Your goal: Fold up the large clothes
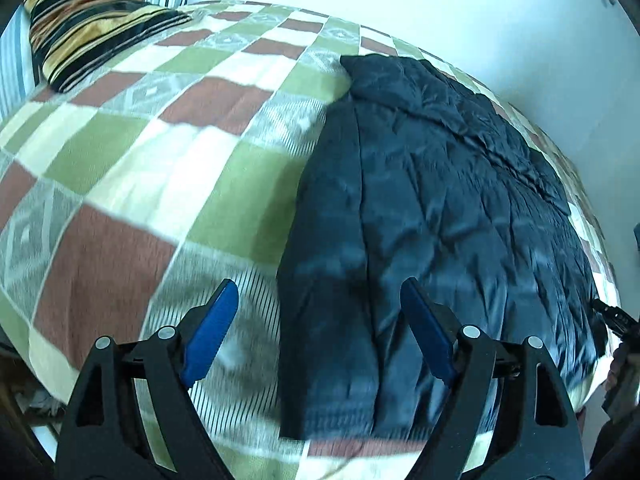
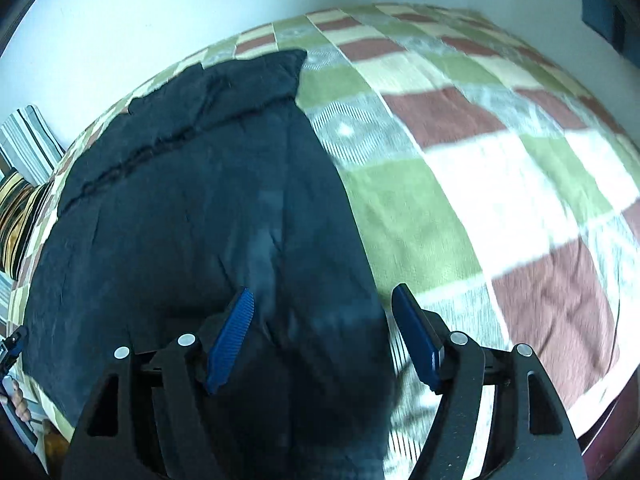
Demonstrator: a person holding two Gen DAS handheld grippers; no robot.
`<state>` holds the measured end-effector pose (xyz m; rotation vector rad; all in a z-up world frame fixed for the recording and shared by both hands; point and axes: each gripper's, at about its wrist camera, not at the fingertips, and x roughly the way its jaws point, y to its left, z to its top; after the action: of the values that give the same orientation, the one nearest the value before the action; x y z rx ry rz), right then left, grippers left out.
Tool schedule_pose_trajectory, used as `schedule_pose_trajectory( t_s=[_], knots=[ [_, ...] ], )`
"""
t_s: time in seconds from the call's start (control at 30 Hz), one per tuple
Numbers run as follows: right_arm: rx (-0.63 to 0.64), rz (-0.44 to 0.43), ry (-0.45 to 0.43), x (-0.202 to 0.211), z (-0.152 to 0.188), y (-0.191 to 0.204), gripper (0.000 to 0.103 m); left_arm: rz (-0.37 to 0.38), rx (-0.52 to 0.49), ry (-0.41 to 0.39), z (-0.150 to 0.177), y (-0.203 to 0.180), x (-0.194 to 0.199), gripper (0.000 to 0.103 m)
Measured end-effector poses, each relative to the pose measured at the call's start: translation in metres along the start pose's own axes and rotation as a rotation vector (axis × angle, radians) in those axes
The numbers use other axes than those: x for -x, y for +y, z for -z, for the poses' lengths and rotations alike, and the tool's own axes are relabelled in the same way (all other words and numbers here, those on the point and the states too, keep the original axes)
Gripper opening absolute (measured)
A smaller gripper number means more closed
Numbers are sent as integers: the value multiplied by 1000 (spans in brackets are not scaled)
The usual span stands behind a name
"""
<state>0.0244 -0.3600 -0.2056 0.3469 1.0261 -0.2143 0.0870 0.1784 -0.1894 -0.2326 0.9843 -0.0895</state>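
A dark navy quilted garment (image 1: 440,200) lies spread flat on a bed with a green, brown and cream checked cover (image 1: 140,160). My left gripper (image 1: 318,290) hovers open over the garment's near left edge, its blue pads (image 1: 212,332) apart and holding nothing. In the right wrist view the same garment (image 2: 180,220) fills the left half of the bed cover (image 2: 480,180). My right gripper (image 2: 323,294) stands open over the garment's near right edge, with no cloth pinched between its pads (image 2: 230,340).
A striped pillow (image 1: 88,20) lies at the bed's far left corner and shows again as the pillow (image 2: 16,220). A white wall (image 1: 440,8) runs behind the bed. A person's hand (image 1: 620,368) shows at the right edge.
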Motion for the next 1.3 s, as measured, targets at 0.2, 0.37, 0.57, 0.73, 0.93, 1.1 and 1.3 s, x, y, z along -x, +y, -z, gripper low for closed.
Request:
schedule_pose_trajectory(
  t_s=[0.2,0.37,0.57,0.73,0.93,1.1,1.3],
  knots=[
    [-12,-52,-5,9,32,-6,73,35,-32,23,28,-5,-3,83],
    [1,-85,-7,18,47,-3,72,108,-46,23,34,-13,-1,82],
    [-7,-124,1,26,57,-3,48,135,-48,23,36,-18,-3,56],
    [-22,-172,9,26,60,-3,27,173,-18,41,37,-19,-6,21],
    [-64,-228,-19,37,62,-4,13,195,-32,-10,36,-23,12,11],
    [-79,-296,-50,54,63,-6,12,248,-16,-55,33,-22,34,11],
    [-172,-433,-71,68,55,-21,11,313,-17,-113,28,-32,67,10]
  ],
)
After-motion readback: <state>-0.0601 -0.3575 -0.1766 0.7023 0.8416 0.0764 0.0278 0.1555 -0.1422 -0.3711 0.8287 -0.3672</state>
